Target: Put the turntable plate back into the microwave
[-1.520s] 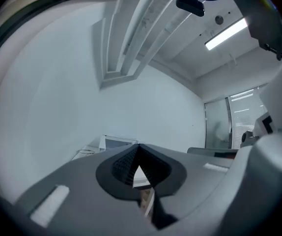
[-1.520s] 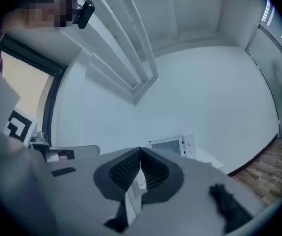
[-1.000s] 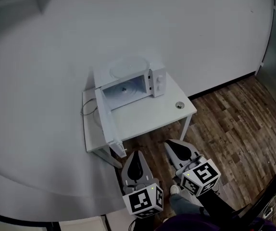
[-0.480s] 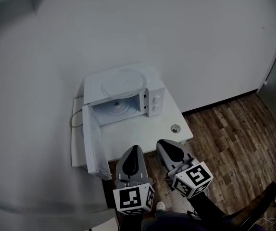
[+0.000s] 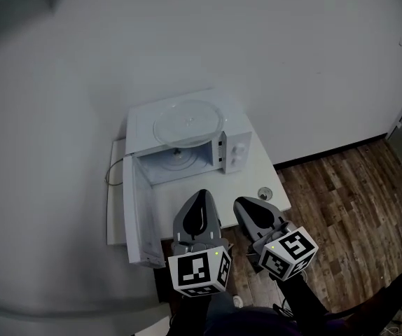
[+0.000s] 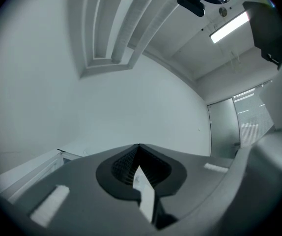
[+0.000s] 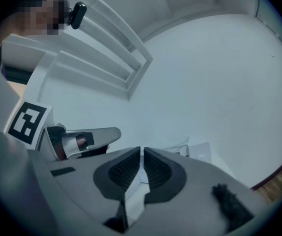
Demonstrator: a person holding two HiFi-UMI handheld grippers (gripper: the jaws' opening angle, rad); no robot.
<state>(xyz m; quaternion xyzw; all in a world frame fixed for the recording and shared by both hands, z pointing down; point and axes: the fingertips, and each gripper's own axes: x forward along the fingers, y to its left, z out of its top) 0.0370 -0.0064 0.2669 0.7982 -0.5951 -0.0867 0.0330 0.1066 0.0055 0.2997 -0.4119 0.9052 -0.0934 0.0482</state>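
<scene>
Facing the open microwave (image 5: 234,152), your left gripper (image 5: 202,199) and right gripper (image 5: 244,208) are closed, empty, touching nothing.

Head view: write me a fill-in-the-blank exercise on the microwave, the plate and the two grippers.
1. The microwave has its door swung ____.
2. The plate lies on ____ of the microwave, not inside it.
3. The left gripper and the right gripper both have their fingers ____, with nothing between them.
Missing words: open; top; shut.
</scene>
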